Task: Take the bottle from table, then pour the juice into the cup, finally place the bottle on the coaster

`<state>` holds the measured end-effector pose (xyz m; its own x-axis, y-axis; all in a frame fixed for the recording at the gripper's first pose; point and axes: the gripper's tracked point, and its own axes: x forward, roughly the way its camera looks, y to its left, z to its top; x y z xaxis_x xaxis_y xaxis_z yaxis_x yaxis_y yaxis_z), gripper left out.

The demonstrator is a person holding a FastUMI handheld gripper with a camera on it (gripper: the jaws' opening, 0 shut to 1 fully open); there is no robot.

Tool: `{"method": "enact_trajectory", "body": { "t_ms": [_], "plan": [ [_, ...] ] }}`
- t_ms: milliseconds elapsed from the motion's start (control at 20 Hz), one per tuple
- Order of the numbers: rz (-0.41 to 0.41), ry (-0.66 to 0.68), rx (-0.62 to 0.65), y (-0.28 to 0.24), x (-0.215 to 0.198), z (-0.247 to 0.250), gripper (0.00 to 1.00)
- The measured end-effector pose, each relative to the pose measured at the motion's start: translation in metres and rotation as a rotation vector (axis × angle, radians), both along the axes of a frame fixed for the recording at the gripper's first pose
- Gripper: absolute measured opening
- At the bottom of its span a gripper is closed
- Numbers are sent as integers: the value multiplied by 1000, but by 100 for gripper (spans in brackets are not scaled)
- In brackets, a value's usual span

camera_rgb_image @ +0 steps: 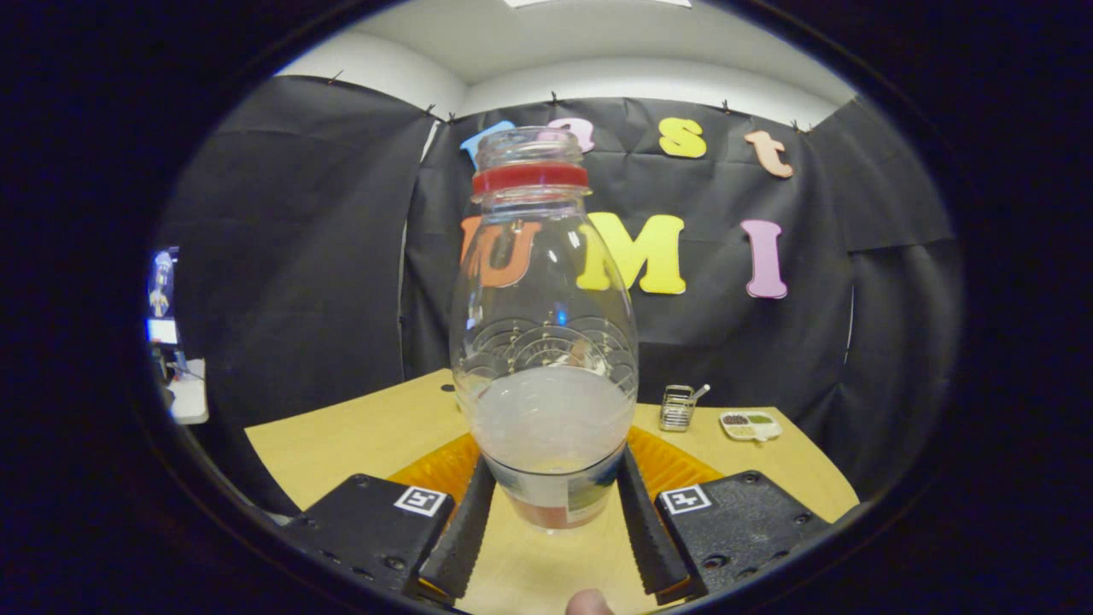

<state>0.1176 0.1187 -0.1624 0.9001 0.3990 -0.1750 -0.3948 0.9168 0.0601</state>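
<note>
A clear plastic bottle (543, 342) with a red neck ring and no cap stands upright between my fingers. Its lower part holds pale cloudy juice. My gripper (553, 504) is shut on the bottle, both fingers pressing its lower sides near the label. An orange ribbed coaster (675, 465) lies on the wooden table just behind the bottle, showing on both sides of it. Whether the bottle's base touches the table or hangs a little above it, I cannot tell.
The wooden table (359, 436) stretches ahead. Beyond the bottle to the right stand a small wire holder (677, 407) with a utensil and a small white dish (750, 424) with compartments. Black cloth walls the booth behind. A fingertip (589, 603) shows near the gripper.
</note>
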Motion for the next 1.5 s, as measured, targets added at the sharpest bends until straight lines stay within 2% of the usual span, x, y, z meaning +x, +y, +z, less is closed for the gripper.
{"method": "enact_trajectory", "body": {
  "t_ms": [250, 450, 700, 950, 1250, 1500],
  "plan": [
    [-14, -24, -9, 0, 48, 29, 77],
    [-18, -57, -60, 10, 86, 22, 77],
    [28, -24, -58, 36, 125, -29, 77],
    [67, 38, -40, 55, 146, -81, 77],
    [65, 144, -47, 55, 159, -150, 77],
    [47, 189, -65, 56, 167, -174, 78]
  ]
}}
